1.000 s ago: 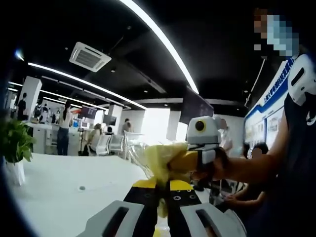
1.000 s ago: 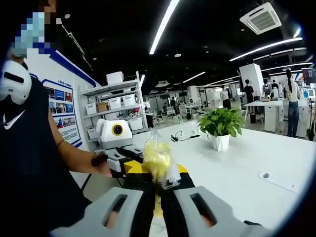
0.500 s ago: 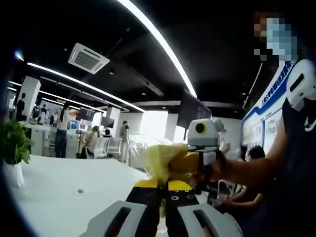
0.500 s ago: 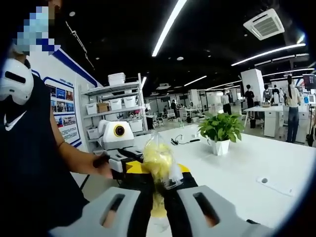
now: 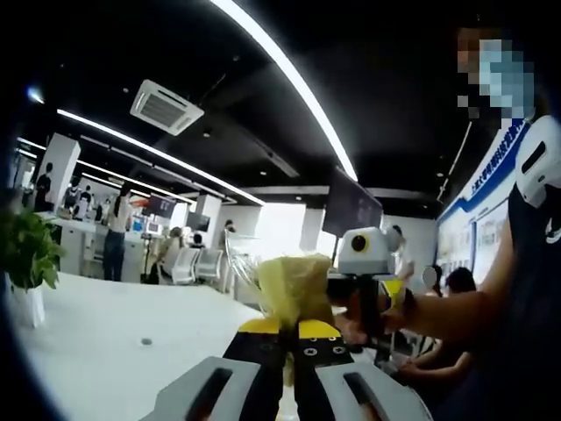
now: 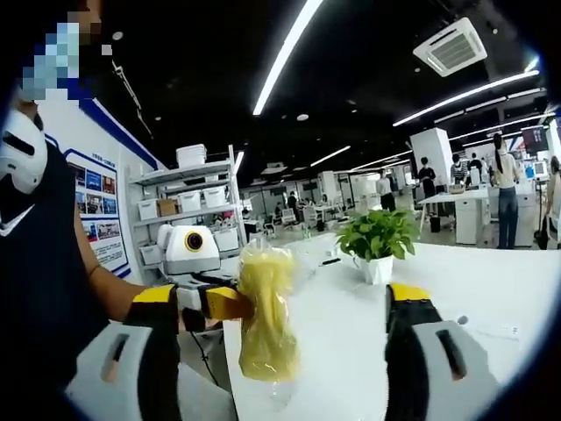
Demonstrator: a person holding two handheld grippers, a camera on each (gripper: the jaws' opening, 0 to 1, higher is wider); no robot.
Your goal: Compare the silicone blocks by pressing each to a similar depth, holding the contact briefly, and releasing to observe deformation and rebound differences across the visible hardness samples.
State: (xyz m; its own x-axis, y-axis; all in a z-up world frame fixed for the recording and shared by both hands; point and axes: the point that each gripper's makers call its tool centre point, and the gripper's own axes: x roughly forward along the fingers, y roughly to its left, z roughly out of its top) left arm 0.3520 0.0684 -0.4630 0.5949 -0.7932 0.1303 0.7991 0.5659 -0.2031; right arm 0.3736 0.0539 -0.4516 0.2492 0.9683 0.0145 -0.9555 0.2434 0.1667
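A clear plastic bag with a yellow lump inside [image 5: 289, 285] hangs in the air above the white table [image 5: 96, 338]. My left gripper [image 5: 287, 330] is shut on the bag's lower end, with its yellow-tipped jaws pressed together. In the right gripper view the same bag [image 6: 267, 320] stands between the jaws of my right gripper [image 6: 285, 298], which are wide open and apart from it. The left gripper [image 6: 230, 303] reaches in from the left there and pinches the bag. In the left gripper view the right gripper [image 5: 375, 296] sits just right of the bag.
A potted plant [image 6: 377, 241] stands on the table [image 6: 491, 298], also seen as the plant [image 5: 26, 254]. A shelf with white boxes [image 6: 197, 197] is behind. The person in a dark top [image 5: 526, 289] holds both grippers. Other people stand at far desks [image 6: 504, 189].
My right gripper has opened and let go of the bag. The left gripper stays shut on it. The right gripper has drawn a little away to the right in the left gripper view.
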